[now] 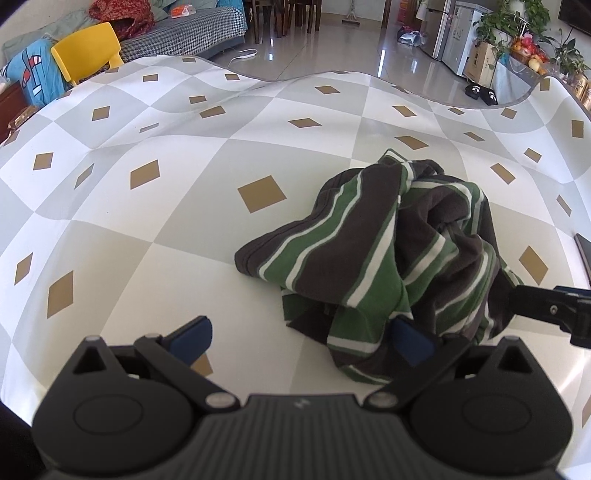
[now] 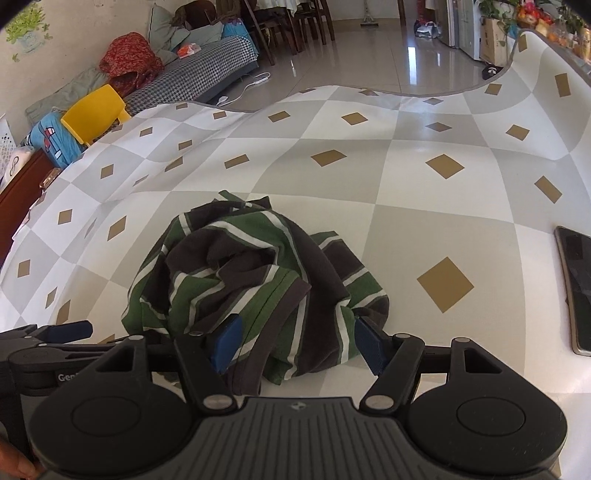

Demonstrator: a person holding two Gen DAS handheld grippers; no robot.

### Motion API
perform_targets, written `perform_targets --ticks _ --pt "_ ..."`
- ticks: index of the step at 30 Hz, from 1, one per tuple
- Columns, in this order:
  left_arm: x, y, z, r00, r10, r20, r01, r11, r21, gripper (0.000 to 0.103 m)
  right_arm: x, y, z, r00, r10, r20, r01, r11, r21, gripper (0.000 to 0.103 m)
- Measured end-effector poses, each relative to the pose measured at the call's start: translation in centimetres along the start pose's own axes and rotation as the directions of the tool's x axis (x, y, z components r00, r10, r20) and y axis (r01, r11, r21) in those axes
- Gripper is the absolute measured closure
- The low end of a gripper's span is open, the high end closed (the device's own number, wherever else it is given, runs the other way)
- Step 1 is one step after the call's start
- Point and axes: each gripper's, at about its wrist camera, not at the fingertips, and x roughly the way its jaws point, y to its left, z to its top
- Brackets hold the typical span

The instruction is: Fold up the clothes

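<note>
Open right tool (image 2: 297, 345) over shirt (image 2: 243, 273).

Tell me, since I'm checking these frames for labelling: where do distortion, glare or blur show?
Left wrist view: fisheye bows the checked tablecloth; window glare streaks the floor; the left gripper is softly blurred. Right wrist view: same bowing; the striped shirt stays sharp; the right gripper is slightly soft.

A yellow chair (image 1: 86, 48) beside what looks like a sofa (image 1: 184, 31).

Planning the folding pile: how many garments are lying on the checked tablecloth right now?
1: a crumpled green, brown and white striped shirt lies bunched mid-table, just ahead of both grippers. Its folds could hide something smaller.
</note>
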Motion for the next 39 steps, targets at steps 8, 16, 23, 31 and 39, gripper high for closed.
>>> perform_targets --ticks 8,16,23,31,39 --pt "0.8 0.7 2.9 0.998 0.058 0.007 -0.059 0.997 0.043 0.000 1.3 -1.3 1.9 0.999 0.004 0.048 -0.003 1.000 -0.020 0.047" --pt "2.5 1.8 6.5 0.989 0.150 0.016 -0.150 0.988 0.040 0.000 3.5 -1.5 3.0 0.999 0.027 0.044 -0.027 1.000 -0.001 0.047" --pt "4.1 2.0 5.9 0.996 0.083 -0.026 -0.083 0.996 -0.008 0.000 5.2 -0.9 3.3 0.998 0.049 0.026 -0.049 0.999 -0.012 0.047" --pt "4.6 1.1 5.3 0.998 0.065 -0.023 -0.065 0.998 0.026 0.000 6.6 -0.9 3.1 0.997 0.072 0.012 -0.072 0.997 0.008 0.047" --pt "4.6 1.4 5.2 0.999 0.049 -0.010 -0.048 0.999 0.011 0.000 6.9 -0.2 3.0 0.992 0.123 0.023 -0.122 0.992 -0.013 0.078"
